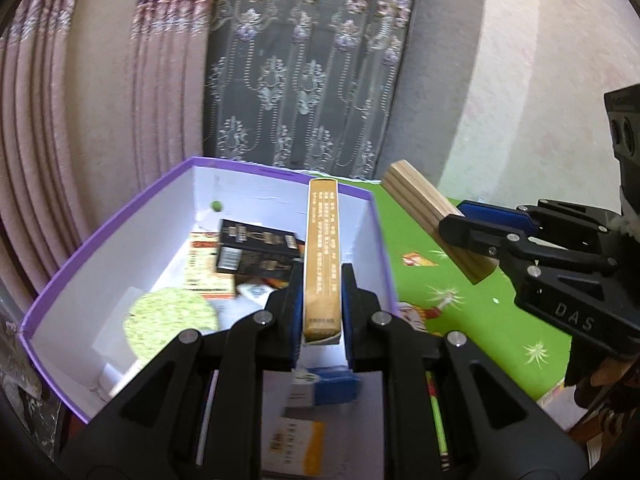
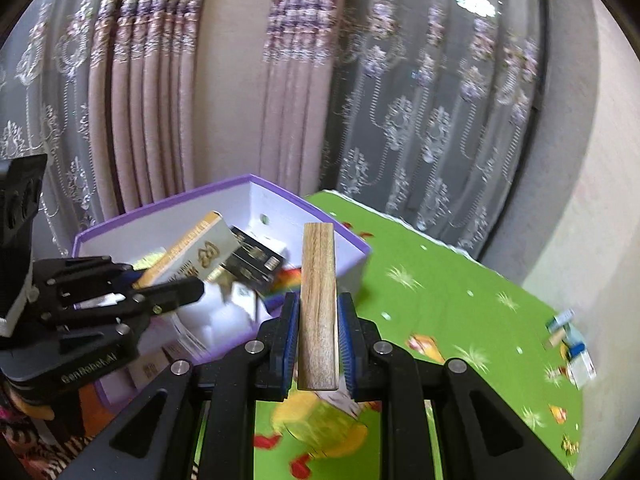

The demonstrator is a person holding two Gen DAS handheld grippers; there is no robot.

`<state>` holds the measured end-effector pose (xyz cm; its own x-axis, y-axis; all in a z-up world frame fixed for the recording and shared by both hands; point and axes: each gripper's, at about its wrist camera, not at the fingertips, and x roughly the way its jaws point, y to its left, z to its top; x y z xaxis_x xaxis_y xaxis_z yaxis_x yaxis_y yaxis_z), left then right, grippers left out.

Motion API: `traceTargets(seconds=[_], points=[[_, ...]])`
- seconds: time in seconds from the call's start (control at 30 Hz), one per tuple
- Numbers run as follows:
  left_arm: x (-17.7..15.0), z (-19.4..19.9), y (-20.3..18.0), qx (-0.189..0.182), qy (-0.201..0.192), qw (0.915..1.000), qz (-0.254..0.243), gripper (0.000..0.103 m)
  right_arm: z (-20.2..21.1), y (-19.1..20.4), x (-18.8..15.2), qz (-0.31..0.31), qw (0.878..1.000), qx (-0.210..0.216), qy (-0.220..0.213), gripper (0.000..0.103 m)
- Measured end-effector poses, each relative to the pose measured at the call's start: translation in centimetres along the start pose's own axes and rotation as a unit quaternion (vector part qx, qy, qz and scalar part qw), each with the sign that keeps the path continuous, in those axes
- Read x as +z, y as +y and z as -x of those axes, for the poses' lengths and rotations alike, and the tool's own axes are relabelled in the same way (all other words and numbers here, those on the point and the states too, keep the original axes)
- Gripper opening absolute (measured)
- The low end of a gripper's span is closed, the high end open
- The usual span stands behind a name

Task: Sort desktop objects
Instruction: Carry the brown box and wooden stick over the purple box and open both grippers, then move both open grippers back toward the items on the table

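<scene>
My left gripper (image 1: 321, 312) is shut on a slim gold and white box (image 1: 321, 256), held on edge above the purple box (image 1: 120, 224) with a white inside. From the right wrist view that same gold box (image 2: 192, 252) shows in the left gripper (image 2: 188, 290) over the purple box (image 2: 304, 204). My right gripper (image 2: 318, 336) is shut on a wooden block (image 2: 318, 300), which sticks forward over the green tablecloth (image 2: 460, 312). In the left wrist view the right gripper (image 1: 476, 228) holds the wooden block (image 1: 428, 208) just right of the purple box.
Inside the purple box lie a black carton (image 1: 256, 252), a pale green round pad (image 1: 172, 320) and other small packs. A blue and white pack (image 1: 324, 390) lies below my left gripper. Small cartons (image 2: 572, 344) sit at the cloth's right edge. Curtains (image 1: 304, 60) hang behind.
</scene>
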<state>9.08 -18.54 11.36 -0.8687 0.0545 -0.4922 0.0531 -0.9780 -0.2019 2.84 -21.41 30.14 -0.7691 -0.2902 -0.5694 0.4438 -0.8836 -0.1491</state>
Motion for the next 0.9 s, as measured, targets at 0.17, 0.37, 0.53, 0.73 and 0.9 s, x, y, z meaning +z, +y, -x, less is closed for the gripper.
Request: traceTargets(seconds=[0.17, 0.37, 0.53, 0.73, 0.9], points=[[0.1, -0.1, 3.1, 0.021, 0.002, 0.9995, 0.025, 0.018, -2.1, 3.0, 1.8, 0.029, 0.999, 0.018, -0.011, 0.019], [0.0, -0.3, 4.6, 0.042, 0.019, 0.9983, 0.035, 0.044, -3.7, 5.2, 3.3, 0.036, 0.998, 0.049, -0.020, 0.020], [-0.3, 0.5, 4.2, 0.082, -0.008, 0.9961, 0.032, 0.098, -3.1, 4.6, 2.9, 0.024, 0.998, 0.046, -0.029, 0.037], [-0.1, 0.3, 3.1, 0.087, -0.004, 0.9959, 0.023, 0.099, -0.9, 0.5, 1.1, -0.015, 0.999, 0.020, -0.038, 0.042], [0.1, 0.3, 1.0, 0.075, -0.002, 0.9972, 0.010, 0.099, 0.9, -4.1, -1.5, -0.060, 0.997, -0.003, -0.038, 0.050]])
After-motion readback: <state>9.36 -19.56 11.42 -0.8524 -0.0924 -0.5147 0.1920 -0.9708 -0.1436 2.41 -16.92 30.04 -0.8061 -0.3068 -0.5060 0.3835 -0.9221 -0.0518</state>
